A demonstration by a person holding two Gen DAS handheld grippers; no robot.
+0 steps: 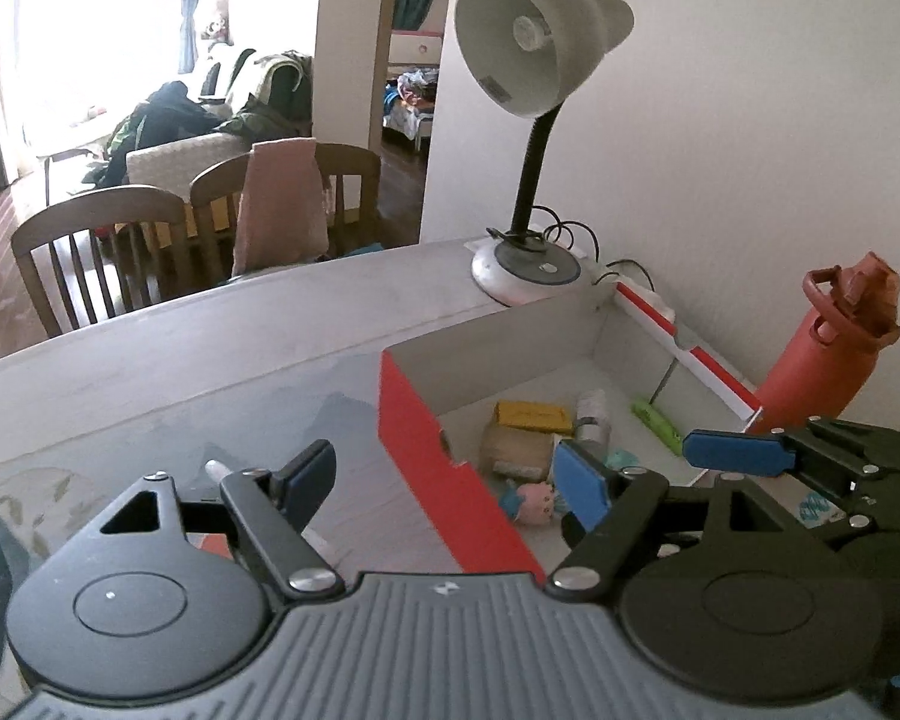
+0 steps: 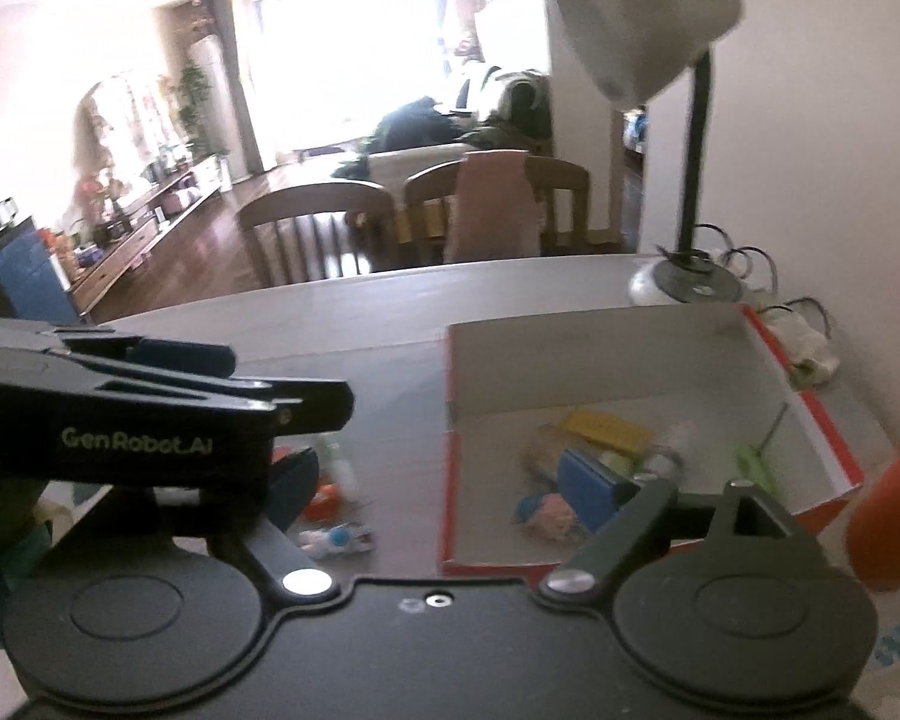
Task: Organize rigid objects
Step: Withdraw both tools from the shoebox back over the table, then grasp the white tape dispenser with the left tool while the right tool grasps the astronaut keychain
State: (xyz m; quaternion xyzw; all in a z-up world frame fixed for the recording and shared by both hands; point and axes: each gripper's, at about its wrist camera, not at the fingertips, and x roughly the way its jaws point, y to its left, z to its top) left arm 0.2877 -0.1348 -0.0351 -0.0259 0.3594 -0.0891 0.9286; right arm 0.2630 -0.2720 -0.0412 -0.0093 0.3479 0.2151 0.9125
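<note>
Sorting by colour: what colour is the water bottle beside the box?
Orange-red, lid included; the water bottle shows best in the left wrist view.

From my right wrist view everything is smeared: the small toys [image 2: 336,537] at lower left on the counter [image 2: 390,300] are too blurred to name. The red bottle [image 2: 888,516] is cut off by the right edge there. Inside the box [image 1: 426,450], my left hand-held gripper [image 1: 444,480] hides part of the pink toy [image 1: 537,501]. The pen [image 1: 219,471] at lower left shows only its tip.
</note>
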